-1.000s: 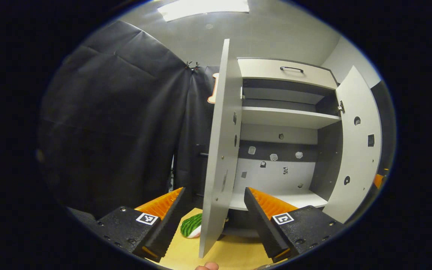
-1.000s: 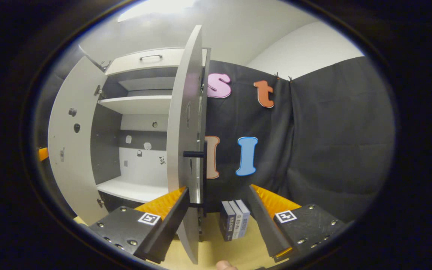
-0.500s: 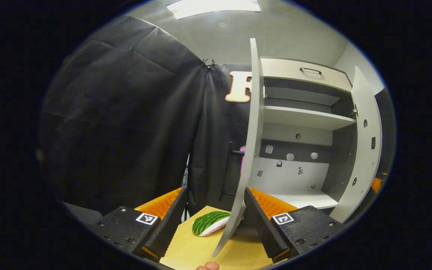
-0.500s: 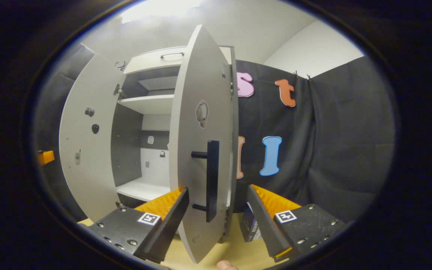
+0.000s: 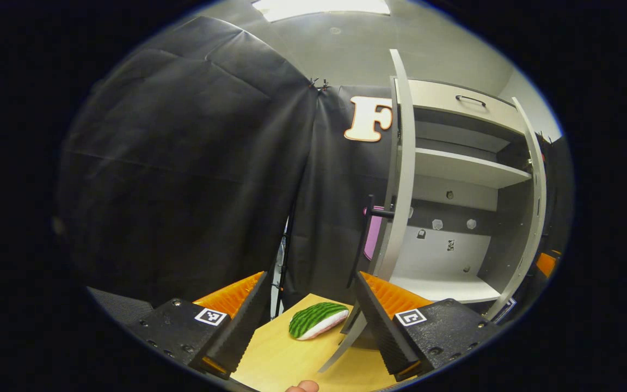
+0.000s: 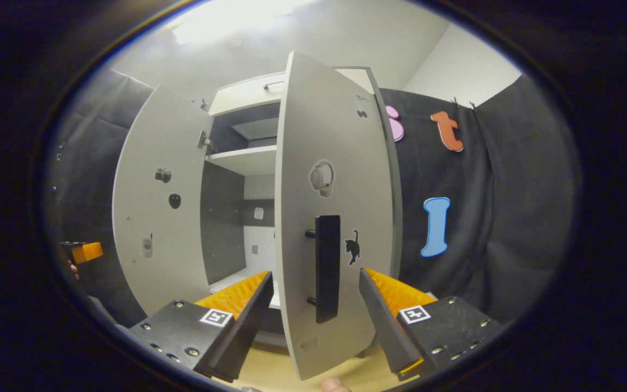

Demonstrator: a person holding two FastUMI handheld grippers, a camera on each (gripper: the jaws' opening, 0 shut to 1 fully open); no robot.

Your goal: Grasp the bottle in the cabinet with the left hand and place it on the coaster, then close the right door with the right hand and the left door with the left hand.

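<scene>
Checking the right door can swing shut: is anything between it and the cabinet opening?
Nothing visible blocks it. The right door hangs partly open before the open right gripper, and the cabinet shelves seen past it look bare.

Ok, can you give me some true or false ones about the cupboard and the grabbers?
1. Both cupboard doors are fully shut. False: the right door and the left door both stand open.
2. The right gripper is open, with the door's black handle between its fingers. True.
3. A bottle stands on the cupboard's bottom shelf. False: what shows of that shelf is bare.
4. A green striped thing lies on the wooden table. True.
5. The left gripper is squeezed shut on the door. False: it is open, holding nothing.
</scene>
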